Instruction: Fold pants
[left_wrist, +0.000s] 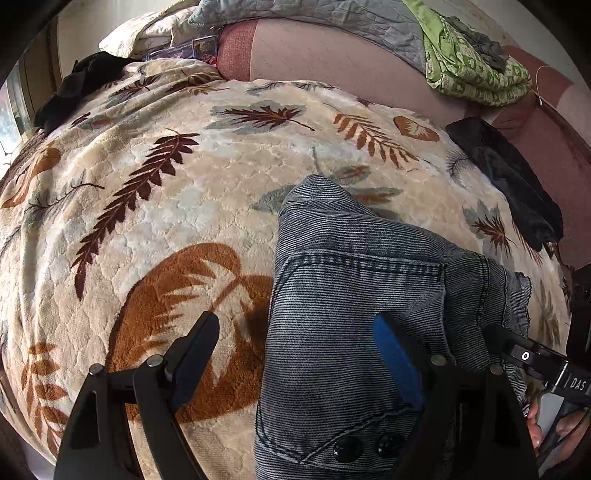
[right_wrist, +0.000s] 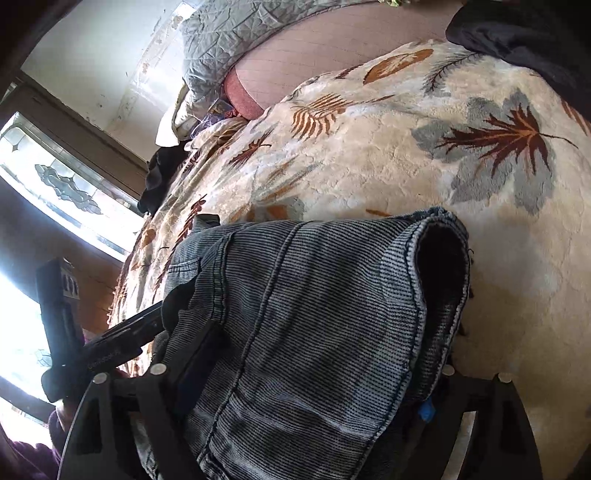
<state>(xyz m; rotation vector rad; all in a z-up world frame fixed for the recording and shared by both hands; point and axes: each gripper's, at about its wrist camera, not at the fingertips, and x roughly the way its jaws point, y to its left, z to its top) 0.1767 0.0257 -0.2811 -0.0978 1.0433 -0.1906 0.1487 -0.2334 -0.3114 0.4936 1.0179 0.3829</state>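
Leaf blanket (left_wrist: 155, 206) bare to L, L tongs (left_wrist: 299, 347) released over pants (left_wrist: 351, 295), R tongs (right_wrist: 306, 373) grasping pants.

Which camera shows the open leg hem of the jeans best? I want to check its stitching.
The right wrist view: the leg hem faces the camera, its dark opening and stitched edge plain. The left wrist view shows the jeans from the pocket and button side; only a frilled edge shows at right.

Left gripper (left_wrist: 301, 347) jaws spread wide (right gripper (right_wrist: 303, 373) jaws hidden).
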